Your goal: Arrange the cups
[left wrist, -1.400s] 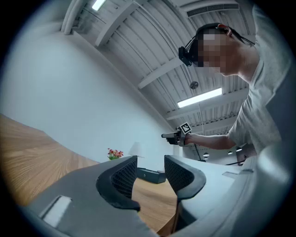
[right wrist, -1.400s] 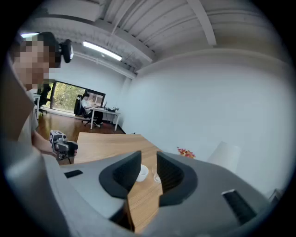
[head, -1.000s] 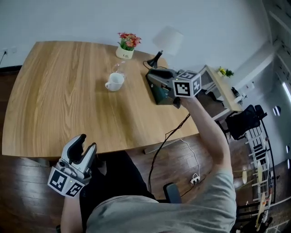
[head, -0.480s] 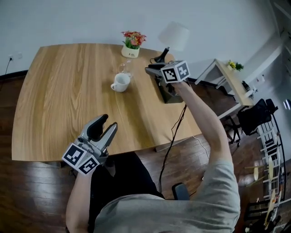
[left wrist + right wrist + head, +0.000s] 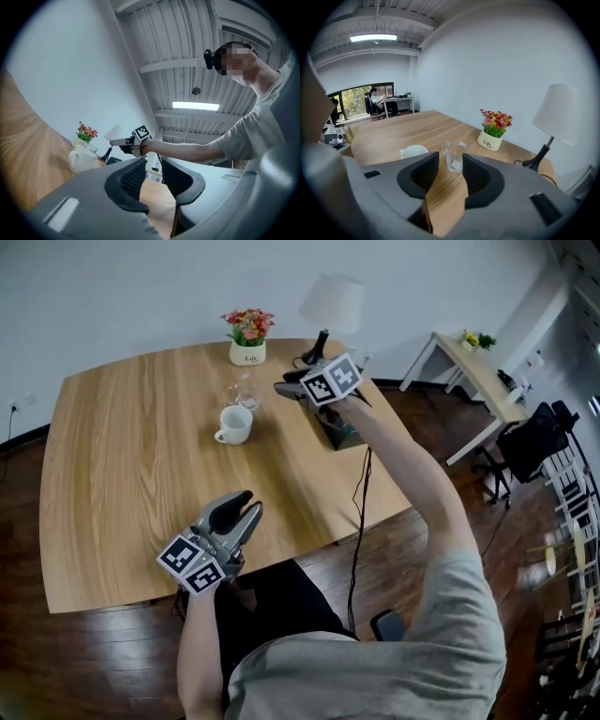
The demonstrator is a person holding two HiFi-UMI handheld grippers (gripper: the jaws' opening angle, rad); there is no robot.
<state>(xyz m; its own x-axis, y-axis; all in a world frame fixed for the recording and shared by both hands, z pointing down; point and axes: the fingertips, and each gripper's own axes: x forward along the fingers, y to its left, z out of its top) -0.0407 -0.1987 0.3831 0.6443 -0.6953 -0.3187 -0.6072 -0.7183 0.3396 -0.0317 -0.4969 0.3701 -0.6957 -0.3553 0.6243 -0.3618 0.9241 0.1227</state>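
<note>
Small clear glass cup (image 5: pixel 244 392) upright toward the far side of the pale wooden desk (image 5: pixel 122 474), and just in front of it a white ceramic cup (image 5: pixel 233 424) with a handle, close but seemingly not touching. Neither gripped nor shifted yet. Right tongs (image 5: pixel 284 388) now near the glass and pointing down toward it, no longer above the dark green box (image 5: pixel 339 430) as a second ago; jaws opening, nothing between them, the glass lined up a little beyond the gap in the right gripper view. Left tongs (image 5: pixel 246 509) now over the desk's near edge, well apart from both cups, brought up from below that edge within the last second; jaws closing but not yet together, empty. Behind the cups, by the far edge, a white pot of red and yellow flowers (image 5: pixel 247 341) and a white-shaded lamp on a black stem (image 5: pixel 330 307). Reads as the reach for a first cup, most likely the glass with the right tongs, the left drawing in for the white one. Arranging itself not begun.
</note>
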